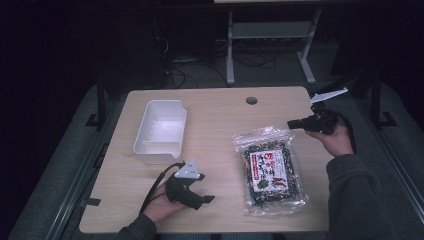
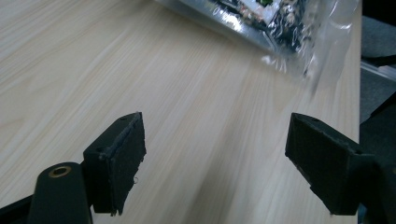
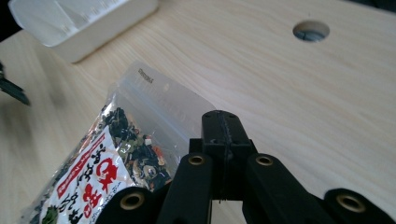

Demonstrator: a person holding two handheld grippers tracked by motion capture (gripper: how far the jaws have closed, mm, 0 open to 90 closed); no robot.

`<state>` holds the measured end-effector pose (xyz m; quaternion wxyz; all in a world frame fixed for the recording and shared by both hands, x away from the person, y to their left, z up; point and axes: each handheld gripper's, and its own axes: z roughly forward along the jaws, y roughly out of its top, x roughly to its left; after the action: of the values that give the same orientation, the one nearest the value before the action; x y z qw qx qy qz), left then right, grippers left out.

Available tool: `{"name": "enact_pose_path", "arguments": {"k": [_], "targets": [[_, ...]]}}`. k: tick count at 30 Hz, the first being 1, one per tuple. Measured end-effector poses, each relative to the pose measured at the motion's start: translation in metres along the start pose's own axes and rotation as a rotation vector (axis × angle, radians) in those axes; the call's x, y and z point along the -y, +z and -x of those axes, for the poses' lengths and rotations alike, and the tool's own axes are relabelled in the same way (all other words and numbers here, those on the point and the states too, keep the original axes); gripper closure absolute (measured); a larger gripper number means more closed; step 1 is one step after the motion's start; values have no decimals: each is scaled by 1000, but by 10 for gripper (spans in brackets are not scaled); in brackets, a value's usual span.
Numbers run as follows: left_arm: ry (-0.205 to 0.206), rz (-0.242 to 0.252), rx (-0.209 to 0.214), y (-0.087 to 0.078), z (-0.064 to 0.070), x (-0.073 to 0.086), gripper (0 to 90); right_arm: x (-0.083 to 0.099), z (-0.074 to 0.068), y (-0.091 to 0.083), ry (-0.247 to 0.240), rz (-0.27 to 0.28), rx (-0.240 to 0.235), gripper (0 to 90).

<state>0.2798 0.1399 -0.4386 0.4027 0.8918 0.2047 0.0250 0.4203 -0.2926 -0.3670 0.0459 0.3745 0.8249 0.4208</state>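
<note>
White bin (image 1: 160,130) at table's (image 1: 215,115) left, nothing visible inside. Clear zip bag (image 1: 270,170) lying flat at right, packed with dark dried flakes behind a red-and-white label. Right gripper (image 1: 292,123) hovering at bag's top right corner, jaws pressed together, gripping nothing. Left gripper (image 1: 209,199) low near front edge, left of bag, jaws spread wide over bare wood. Seal strip (image 3: 161,93) plain in right gripper view; bag's blurred corner (image 2: 299,42) in left gripper view.
</note>
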Motion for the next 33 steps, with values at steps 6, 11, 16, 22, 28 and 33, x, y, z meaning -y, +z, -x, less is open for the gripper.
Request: {"name": "enact_pose_path", "arguments": {"k": [6,11,16,22,28,33], "targets": [[-3,16,33,32,5,-19,197,-9,-22,-22,-64,65,-22,900],[-28,29,92,56,5,-32,205,-16,-42,-41,-126,106,-31,900],[-53,57,153,73,5,-46,229,-19,-52,-49,-155,134,-41,900],[-109,124,260,82,0,-50,466,-18,-63,-57,-184,179,-61,900],[-106,177,296,72,-4,-53,695,-15,-65,-65,-191,213,-65,900],[-73,188,265,57,-7,-54,745,-8,-61,-71,-176,278,-110,899]]}}
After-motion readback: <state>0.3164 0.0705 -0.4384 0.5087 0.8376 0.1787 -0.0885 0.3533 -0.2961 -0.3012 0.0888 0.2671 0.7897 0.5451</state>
